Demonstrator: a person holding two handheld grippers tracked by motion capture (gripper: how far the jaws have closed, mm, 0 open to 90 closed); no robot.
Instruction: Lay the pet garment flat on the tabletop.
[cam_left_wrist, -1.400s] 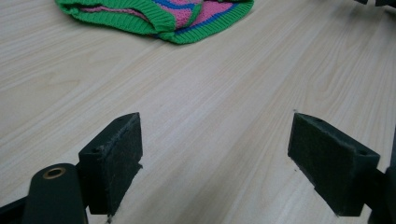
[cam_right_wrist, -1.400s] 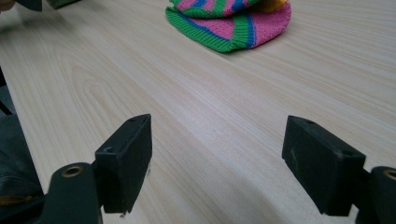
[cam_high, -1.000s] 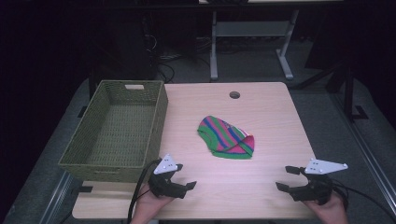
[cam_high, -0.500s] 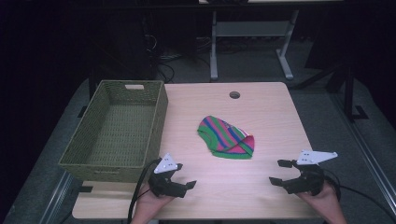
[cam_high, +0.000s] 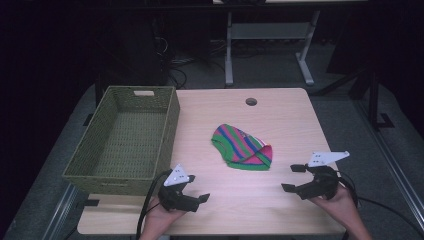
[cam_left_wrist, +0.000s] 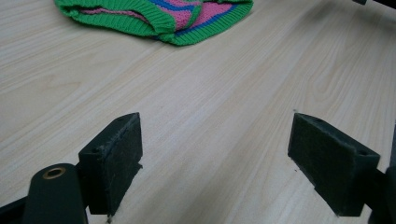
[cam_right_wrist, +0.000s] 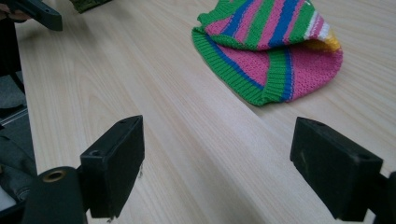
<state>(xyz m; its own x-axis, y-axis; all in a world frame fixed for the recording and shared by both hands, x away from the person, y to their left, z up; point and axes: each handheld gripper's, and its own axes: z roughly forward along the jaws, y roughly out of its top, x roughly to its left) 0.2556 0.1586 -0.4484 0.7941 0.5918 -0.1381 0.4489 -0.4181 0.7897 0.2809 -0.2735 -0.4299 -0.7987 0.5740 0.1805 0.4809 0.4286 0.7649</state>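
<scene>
While both of my grippers hover low over the near edge of the table (cam_high: 280, 115), the high view shows the striped knit cloth (cam_high: 242, 148) lying flat a little right of the table's middle, well apart from either of them. My left gripper (cam_high: 192, 196) sits near the near-left corner, just in front of the green woven basket (cam_high: 95, 172) that takes up the table's left edge, and its jaws stand wide with nothing between them. My right gripper (cam_high: 294, 178) is near the near-right corner, jaws pointing toward the cloth; they have just been opening and stand wide, with nothing between them. A small round hole (cam_high: 251, 102) marks the far edge of the table. Looking along my left gripper (cam_left_wrist: 215, 163) in the left gripper view, I see the two black pads far apart over bare wood, and the cloth (cam_left_wrist: 159, 16) lies farther off at the top of that view, its green ribbed hem facing me. Looking along my right gripper (cam_right_wrist: 217, 165) in the right gripper view, the pads are again spread wide above bare wood, and the cloth (cam_right_wrist: 275, 51) rests ahead and toward the right pad, folded so that a pink and green panel lies under the striped top layer. At the top left corner of that view one jaw of my left gripper (cam_right_wrist: 35, 14) pokes in.
</scene>
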